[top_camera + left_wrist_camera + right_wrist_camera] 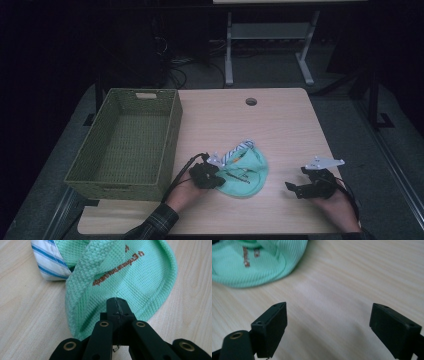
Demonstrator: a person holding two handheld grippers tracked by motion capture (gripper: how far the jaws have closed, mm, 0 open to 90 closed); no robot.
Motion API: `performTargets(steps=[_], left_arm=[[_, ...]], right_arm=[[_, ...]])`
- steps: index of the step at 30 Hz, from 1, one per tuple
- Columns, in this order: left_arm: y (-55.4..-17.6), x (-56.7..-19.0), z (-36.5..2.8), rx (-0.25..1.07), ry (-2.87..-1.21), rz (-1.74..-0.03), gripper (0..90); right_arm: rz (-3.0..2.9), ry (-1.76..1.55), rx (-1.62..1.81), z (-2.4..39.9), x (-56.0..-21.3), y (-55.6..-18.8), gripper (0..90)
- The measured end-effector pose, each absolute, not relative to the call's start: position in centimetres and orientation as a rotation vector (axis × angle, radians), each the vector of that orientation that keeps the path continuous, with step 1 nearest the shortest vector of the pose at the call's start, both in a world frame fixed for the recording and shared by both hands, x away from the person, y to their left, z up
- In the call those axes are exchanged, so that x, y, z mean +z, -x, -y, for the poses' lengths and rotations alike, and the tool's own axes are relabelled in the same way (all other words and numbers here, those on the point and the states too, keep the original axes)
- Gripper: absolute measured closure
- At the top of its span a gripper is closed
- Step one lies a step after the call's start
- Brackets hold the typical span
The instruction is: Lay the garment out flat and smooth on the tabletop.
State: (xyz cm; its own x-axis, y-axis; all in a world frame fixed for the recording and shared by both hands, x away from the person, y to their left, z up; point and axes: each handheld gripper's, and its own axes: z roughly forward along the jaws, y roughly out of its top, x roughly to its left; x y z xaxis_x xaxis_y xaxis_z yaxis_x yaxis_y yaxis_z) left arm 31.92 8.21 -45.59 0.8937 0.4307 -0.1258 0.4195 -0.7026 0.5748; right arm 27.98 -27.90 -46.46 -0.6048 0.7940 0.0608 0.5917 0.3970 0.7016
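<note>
Right, left gripper [117, 305] has its jaws pressed together, pinching the near edge of the green cloth [130, 282] — a thin fold of fabric sits between the tips in the left gripper view. Cloth is a mint-green waffle-knit piece, rounded outline with a stitched hem, brown printed lettering across it, bunched into a raised ridge on one side. A white-and-blue striped fabric [47, 262] pokes out from under its far edge, smooth weave, flat. In the high view the cloth [250, 175] lies on the table [290, 125] near the front edge, between the two hands, just right of the basket [127, 145]. Basket is rectangular, olive-green woven wicker, tall walls, slot handle in the far wall, sitting at the table's left side. Table is pale wood-grain laminate with rounded corners and a round cable hole [251, 101] near the far edge. Right gripper [328, 327] has its jaws wide apart, nothing between them — blocky black pads over bare tabletop, cloth well off toward the upper left of its view. High view puts the right gripper [300, 189] apart from the cloth, grey three-cornered plate on top.
</note>
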Motion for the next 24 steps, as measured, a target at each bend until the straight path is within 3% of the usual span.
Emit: performTargets(steps=[11,17,24], left_arm=[[-31.9,-45.6,-8.1,0.021,-2.434,-0.620,89.6],[-32.0,-45.6,-8.2,0.018,-2.440,-0.611,89.6],[-32.1,-45.6,-8.3,0.008,-2.438,-0.622,89.6]], right_arm=[[-2.384,-1.159,1.121,26.7,-44.1,-30.6,40.6],[-2.411,-1.123,1.180,26.4,-43.5,-32.0,50.3],[-2.424,-1.080,1.197,25.2,-42.4,-33.4,54.4]])
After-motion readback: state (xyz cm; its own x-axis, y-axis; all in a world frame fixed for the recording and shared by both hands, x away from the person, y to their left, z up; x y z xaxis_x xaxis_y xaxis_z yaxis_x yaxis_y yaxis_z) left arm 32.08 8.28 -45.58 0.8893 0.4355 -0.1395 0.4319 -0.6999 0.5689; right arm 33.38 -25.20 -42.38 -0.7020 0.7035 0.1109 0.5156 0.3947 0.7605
